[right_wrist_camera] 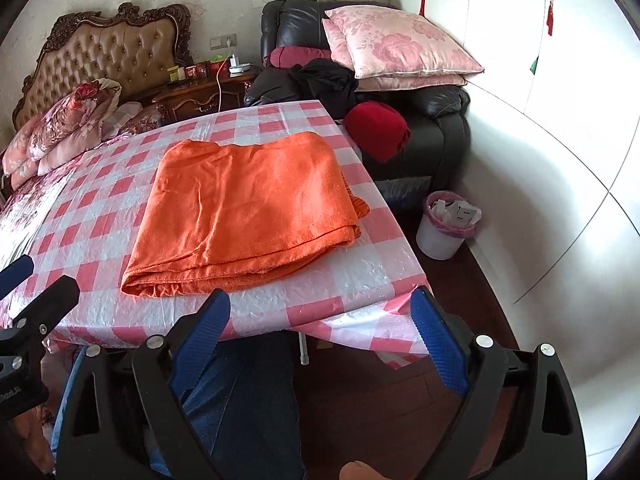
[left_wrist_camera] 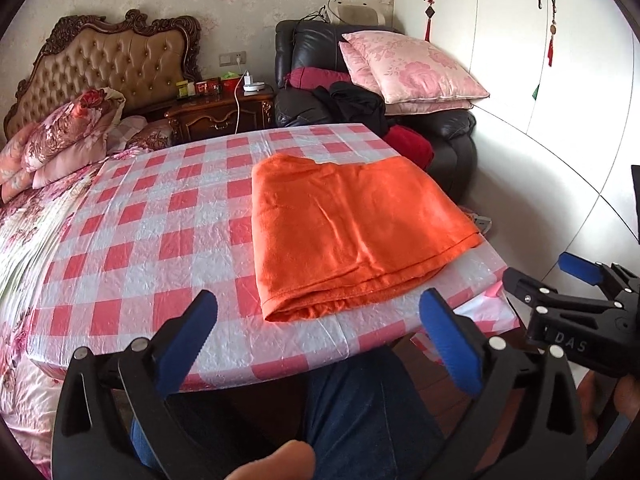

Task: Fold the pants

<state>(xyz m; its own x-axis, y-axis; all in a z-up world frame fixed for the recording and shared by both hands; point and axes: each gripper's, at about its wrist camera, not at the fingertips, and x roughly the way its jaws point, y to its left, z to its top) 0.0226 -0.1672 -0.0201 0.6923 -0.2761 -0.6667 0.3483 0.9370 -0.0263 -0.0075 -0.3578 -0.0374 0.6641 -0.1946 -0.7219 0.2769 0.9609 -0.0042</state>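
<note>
A: Nearest first: how many grippers, and how do the jaws stand?

B: Two. The left gripper [left_wrist_camera: 318,344] hangs off the near edge of the counter [left_wrist_camera: 168,216], above the person's jeans-clad legs [left_wrist_camera: 360,412], jaws spread wide with nothing between them. The right gripper [right_wrist_camera: 320,340] is the same: jaws wide apart, empty, just short of the counter's near edge.

A: And the pants?

B: One pair of orange pants [right_wrist_camera: 244,208], folded into a flat, layered rectangle. It lies on the red-and-white checked cloth, toward the counter's near right corner, apart from both grippers.

A: Any containers?

B: One white waste bin [right_wrist_camera: 444,226] with a pink liner, on the floor to the right of the counter, near the wardrobe. It holds white scraps, paper or packaging; I cannot tell which.

A: Farther back?

B: One black armchair [right_wrist_camera: 436,120] carrying two pink pillows [right_wrist_camera: 400,40], dark clothes and red fabric. One wooden nightstand [left_wrist_camera: 220,114] with small items, and the bed with its tufted headboard [left_wrist_camera: 108,60] at left.
</note>
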